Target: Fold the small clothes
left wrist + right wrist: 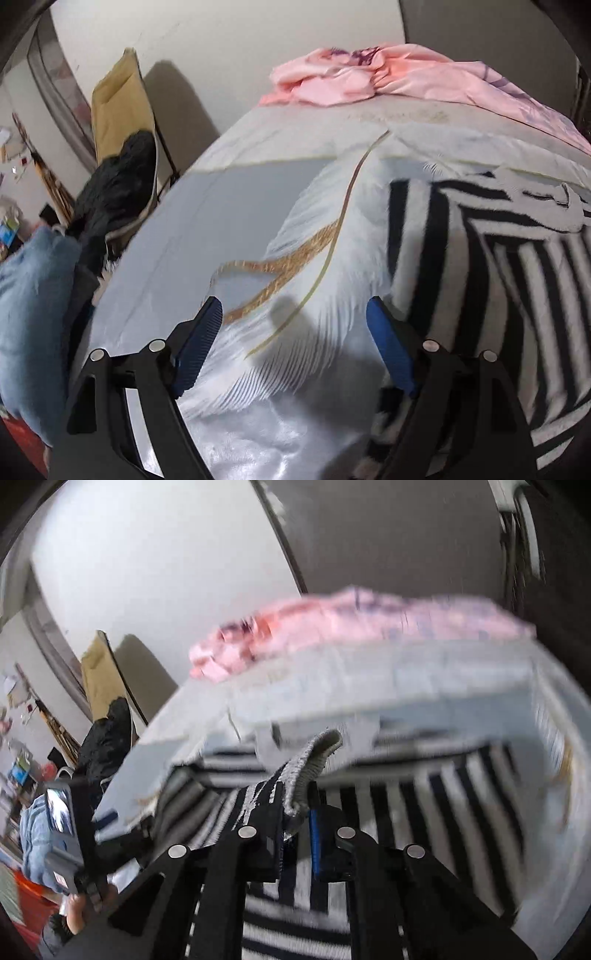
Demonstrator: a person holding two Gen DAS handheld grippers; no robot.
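A black-and-white striped garment (480, 266) of fuzzy knit lies spread on the near right part of a bed, on a pale bedspread (207, 236) printed with a white feather and gold lines. In the right wrist view the right gripper (297, 812) has its jaws pressed together on a grey ribbed edge (314, 760) of the striped garment, which sticks up between the blue pads; the rest of the cloth lies below and to the right. That view is blurred.

The left gripper (293, 317) hangs over the bedspread just left of the garment with its jaws wide apart and nothing between them; its right finger (388, 343) is beside the striped cloth's edge.

At the far end of the bed lies a crumpled pink sheet (369, 77). To the left, off the bed, a tan folding chair (118, 96) carries a black jacket (114, 192), and a blue cloth (33, 306) is bunched at the near left.
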